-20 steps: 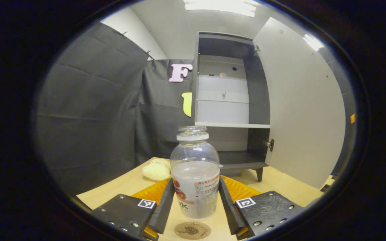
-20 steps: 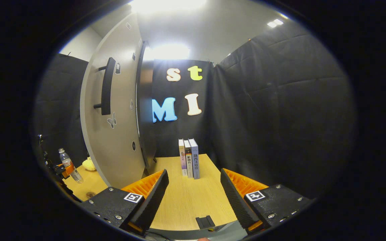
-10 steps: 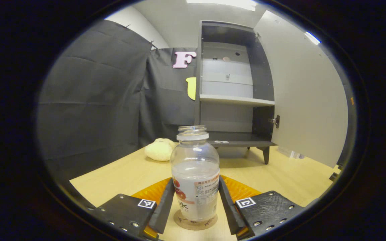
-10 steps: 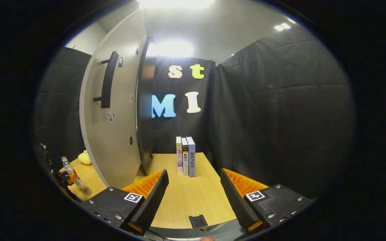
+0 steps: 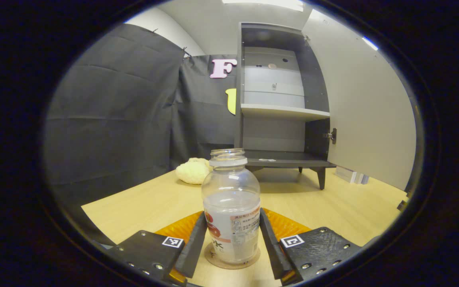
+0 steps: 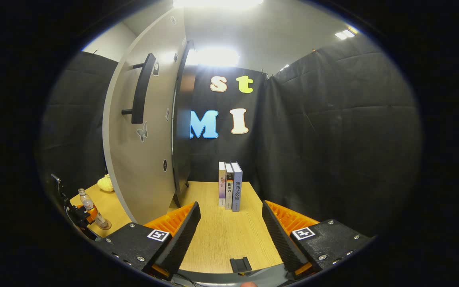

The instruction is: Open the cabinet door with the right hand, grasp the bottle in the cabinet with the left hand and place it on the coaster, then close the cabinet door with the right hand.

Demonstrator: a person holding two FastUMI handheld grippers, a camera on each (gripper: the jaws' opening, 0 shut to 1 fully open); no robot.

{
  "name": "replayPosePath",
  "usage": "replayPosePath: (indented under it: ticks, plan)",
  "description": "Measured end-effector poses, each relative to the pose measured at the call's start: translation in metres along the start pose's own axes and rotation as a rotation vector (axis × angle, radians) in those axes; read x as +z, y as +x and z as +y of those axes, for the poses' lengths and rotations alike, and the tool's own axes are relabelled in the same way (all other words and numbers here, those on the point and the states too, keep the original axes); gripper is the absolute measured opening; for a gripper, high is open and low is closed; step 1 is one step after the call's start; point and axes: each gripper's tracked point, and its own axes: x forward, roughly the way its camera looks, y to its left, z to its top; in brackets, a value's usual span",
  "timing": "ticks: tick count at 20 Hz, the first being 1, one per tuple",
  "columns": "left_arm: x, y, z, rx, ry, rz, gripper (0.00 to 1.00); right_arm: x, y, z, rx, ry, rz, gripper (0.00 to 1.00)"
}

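Bottle [image 5: 231,211] upright on coaster [image 5: 253,261], clamped by left tool [image 5: 231,249], right tool [image 6: 231,233] agape, empty, cabinet door [image 6: 142,135] open

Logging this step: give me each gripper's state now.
Left gripper: shut on the bottle, which stands on the coaster.
Right gripper: open, holding nothing.

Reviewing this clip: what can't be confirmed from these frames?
- Left gripper view: whether the bottle fully rests on the coaster; the bottle covers most of it.
- Right gripper view: bottle too small to judge the left tongs' grip.
- Right gripper view: the open cabinet door hides the cabinet interior.
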Motion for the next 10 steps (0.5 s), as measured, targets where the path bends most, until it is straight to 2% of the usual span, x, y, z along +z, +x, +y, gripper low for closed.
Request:
replayPosePath:
  ticks: [1,2,3,4,5,6,10]
  plan:
    - [0.001,-0.001,-0.001,0.007,0.005,0.004,0.77,0.0,0.001,0.001,0.004,-0.001,0.001,0.96]
    - [0.001,-0.002,-0.002,0.01,0.012,0.011,0.7,0.0,0.002,0.002,0.006,-0.002,0.002,0.96]
    - [0.002,-0.004,-0.003,0.016,0.021,0.018,0.85,0.0,0.002,0.004,0.01,-0.003,0.002,0.96]
    - [0.005,-0.003,-0.003,0.021,0.032,0.019,0.84,0.0,0.003,0.005,0.014,-0.003,0.002,0.96]
    - [0.008,-0.004,-0.004,0.021,0.038,0.017,0.89,0.001,0.003,0.006,0.018,-0.002,0.002,0.96]
    - [0.013,-0.006,-0.007,0.02,0.038,0.015,0.83,0.0,0.005,0.007,0.022,0.001,0.001,0.96]
    - [0.041,-0.016,-0.009,0.036,0.037,0.004,0.83,0.011,0.007,0.009,0.038,0.033,-0.024,0.96]
